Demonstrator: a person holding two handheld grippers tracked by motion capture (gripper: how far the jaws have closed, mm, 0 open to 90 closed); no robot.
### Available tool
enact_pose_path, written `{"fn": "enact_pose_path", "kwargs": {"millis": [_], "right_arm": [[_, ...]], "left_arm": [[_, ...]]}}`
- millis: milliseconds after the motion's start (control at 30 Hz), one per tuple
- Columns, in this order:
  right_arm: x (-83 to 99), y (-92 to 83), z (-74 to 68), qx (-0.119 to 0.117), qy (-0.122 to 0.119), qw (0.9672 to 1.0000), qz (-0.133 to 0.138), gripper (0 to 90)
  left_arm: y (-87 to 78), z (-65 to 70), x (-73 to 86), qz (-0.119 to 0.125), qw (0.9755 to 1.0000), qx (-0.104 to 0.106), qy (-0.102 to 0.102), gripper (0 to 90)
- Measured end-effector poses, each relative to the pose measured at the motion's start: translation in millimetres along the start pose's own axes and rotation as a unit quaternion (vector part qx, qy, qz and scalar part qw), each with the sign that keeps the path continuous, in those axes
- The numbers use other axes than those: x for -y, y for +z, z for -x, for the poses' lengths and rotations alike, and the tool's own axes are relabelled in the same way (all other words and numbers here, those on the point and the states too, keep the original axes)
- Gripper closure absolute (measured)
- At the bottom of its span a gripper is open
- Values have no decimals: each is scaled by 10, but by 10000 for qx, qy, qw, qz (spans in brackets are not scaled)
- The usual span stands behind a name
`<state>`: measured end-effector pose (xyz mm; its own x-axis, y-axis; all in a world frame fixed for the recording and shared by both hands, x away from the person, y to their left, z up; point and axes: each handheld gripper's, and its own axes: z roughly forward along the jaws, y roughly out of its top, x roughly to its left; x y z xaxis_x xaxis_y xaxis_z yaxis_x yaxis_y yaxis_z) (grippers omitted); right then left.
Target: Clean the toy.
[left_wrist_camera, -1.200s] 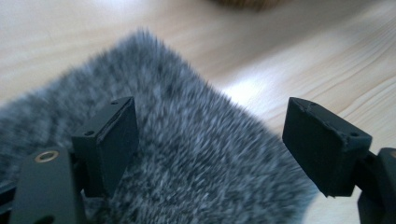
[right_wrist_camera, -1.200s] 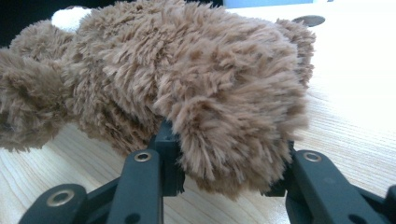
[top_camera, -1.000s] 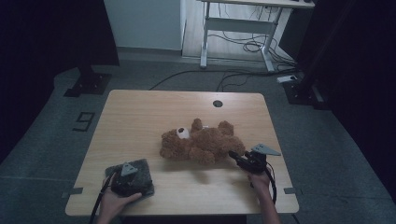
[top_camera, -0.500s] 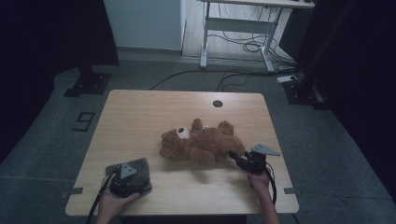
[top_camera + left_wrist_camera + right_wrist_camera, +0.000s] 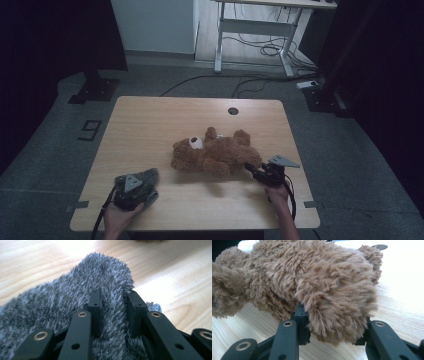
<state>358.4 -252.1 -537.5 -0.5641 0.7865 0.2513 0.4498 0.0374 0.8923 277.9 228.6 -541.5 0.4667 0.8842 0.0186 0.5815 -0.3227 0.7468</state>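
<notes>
With the left gripper [image 5: 112,315] just squeezed shut on the fluffy grey cloth [image 5: 62,307] and the right gripper [image 5: 332,327] pinching the teddy bear's [image 5: 312,282] leg, lift the cloth slowly so it stays caught.

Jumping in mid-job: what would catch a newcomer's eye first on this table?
A brown teddy bear lies mid-table, and the right gripper pinches its leg. At the near left edge, the left gripper, whose jaws have just been closing, squeezes a fold of grey fuzzy cloth. The wooden table catches the light.
</notes>
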Motion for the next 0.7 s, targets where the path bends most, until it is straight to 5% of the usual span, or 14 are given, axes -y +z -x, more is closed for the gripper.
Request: {"fn": "enact_pose_path", "kwargs": {"millis": [100, 433, 700], "right_arm": [[0, -2, 0, -4, 3, 10000, 2, 599], [3, -4, 1, -33, 48, 10000, 3, 600], [10, 5, 7, -64, 86, 9999, 3, 599]], "left_arm": [[-25, 10, -12, 137, 9999, -81, 15, 715], [-200, -4, -135, 703, 9966, 364, -241, 731], [-142, 97, -349, 785, 9946, 638, -238, 731]]}}
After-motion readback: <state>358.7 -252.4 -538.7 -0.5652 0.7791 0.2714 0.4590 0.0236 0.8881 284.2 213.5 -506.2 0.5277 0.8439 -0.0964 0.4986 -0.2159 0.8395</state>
